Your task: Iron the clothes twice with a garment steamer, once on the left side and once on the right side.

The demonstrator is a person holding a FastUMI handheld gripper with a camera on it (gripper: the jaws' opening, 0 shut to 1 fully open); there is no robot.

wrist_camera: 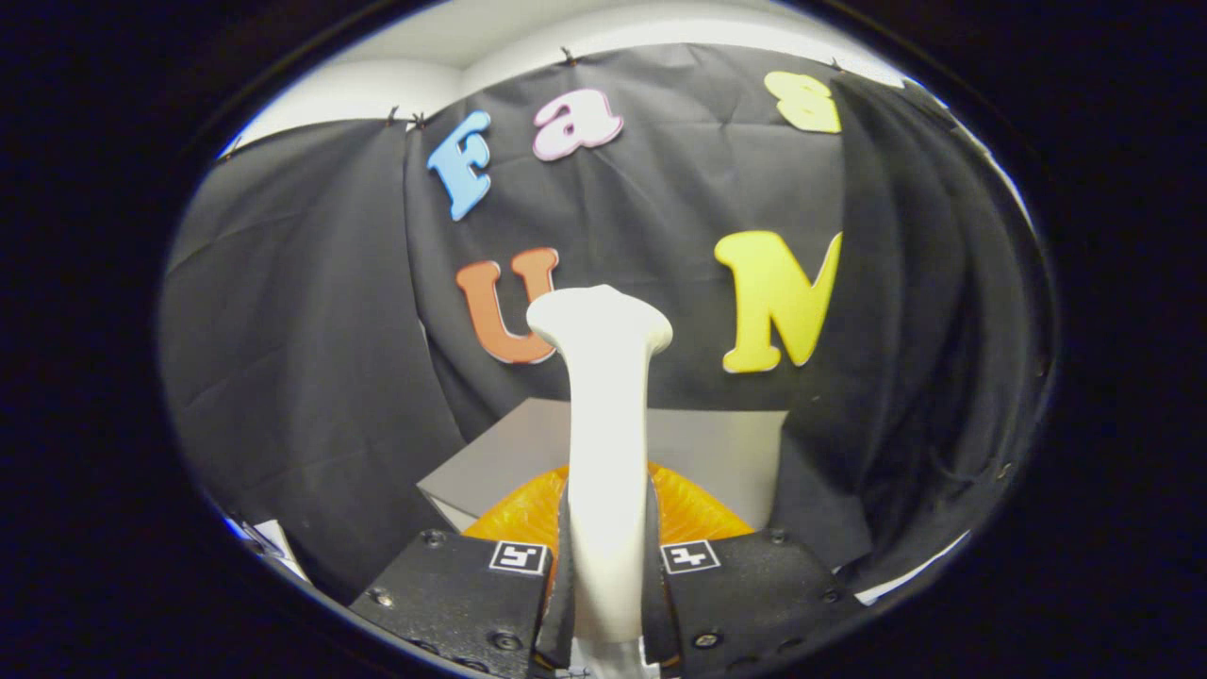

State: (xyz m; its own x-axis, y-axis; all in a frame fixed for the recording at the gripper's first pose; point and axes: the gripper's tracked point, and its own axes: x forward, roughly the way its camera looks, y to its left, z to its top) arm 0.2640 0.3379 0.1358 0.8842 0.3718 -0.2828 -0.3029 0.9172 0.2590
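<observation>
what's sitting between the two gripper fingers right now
In the gripper view, the white garment steamer stands upright between the fingers, which press on its handle from both sides; the gripper is shut on it.

The gripper (608,514) has two broad, blocky fingers (453,589) with a grainy, matte surface. Round screws (434,538) sit in their corners and along their lower edges. Each finger carries a small square marker (519,556) near its inner top corner, a black pattern on white. Thin upright pads (564,575) line the inner faces, both pressed against the white steamer handle (603,424) between them
</observation>
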